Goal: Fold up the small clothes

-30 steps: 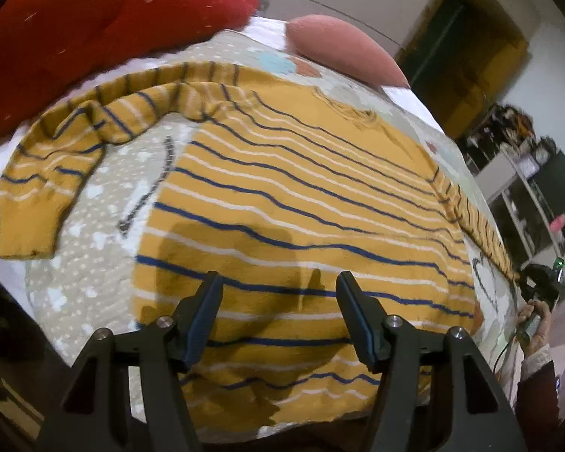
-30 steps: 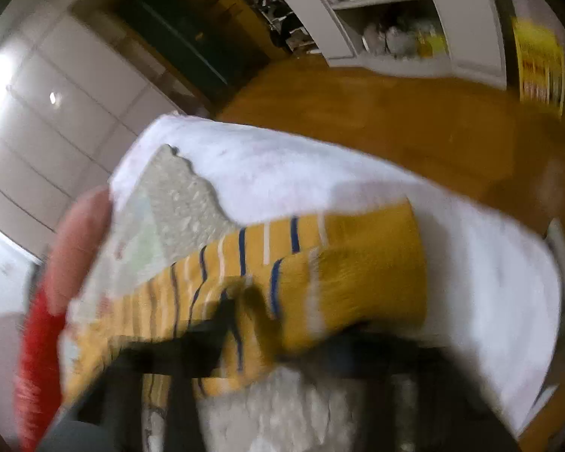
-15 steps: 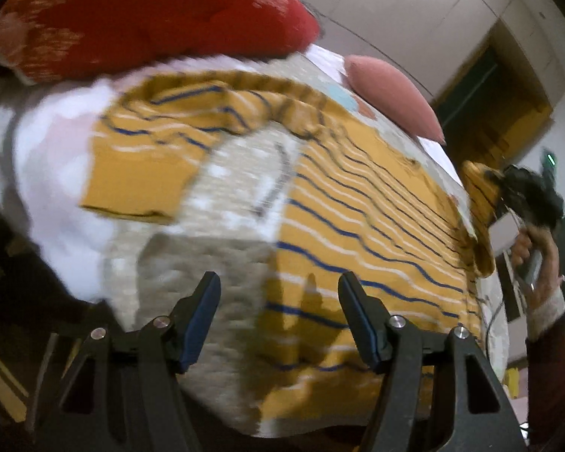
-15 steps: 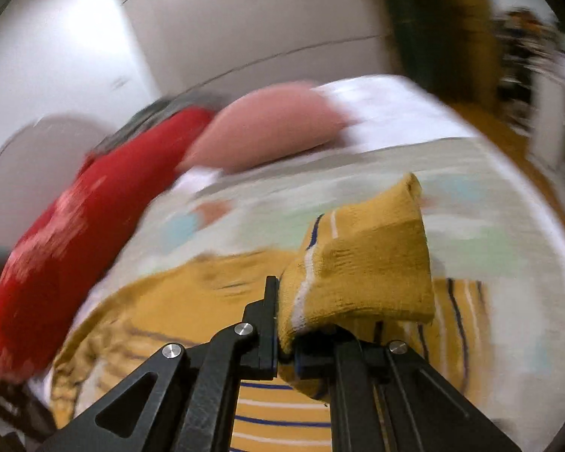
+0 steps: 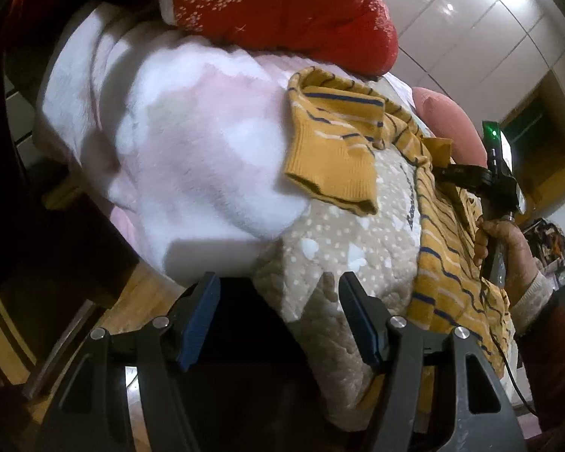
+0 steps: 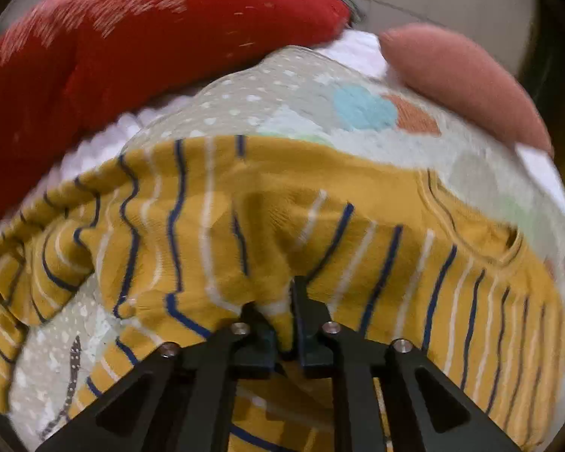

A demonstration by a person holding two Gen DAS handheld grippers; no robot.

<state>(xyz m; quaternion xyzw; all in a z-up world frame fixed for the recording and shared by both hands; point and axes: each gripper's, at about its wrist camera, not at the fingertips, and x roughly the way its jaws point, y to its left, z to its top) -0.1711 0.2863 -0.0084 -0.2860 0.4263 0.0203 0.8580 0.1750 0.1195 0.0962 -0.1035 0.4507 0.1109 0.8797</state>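
Note:
A mustard-yellow sweater (image 6: 358, 207) with blue and white stripes lies spread on a bed. My right gripper (image 6: 286, 324) is shut on a fold of the sweater's sleeve and holds it over the body of the sweater. In the left wrist view my left gripper (image 5: 278, 312) is open and empty, low at the bed's near corner. The sweater's other sleeve cuff (image 5: 331, 158) lies ahead of it on the white blanket. The right gripper (image 5: 482, 184) and the hand holding it show at the right over the sweater (image 5: 448, 263).
A beige dotted quilt (image 5: 350, 248) covers the bed under the sweater. A fluffy white and pink blanket (image 5: 192, 150) hangs over the corner. A red pillow (image 5: 282, 11) and a pink pillow (image 6: 459, 75) lie at the far side. Wooden floor (image 5: 147, 293) shows below.
My right gripper has carried the sleeve it holds across onto the sweater's body. My left gripper has swung left and down to the bed's corner, still open.

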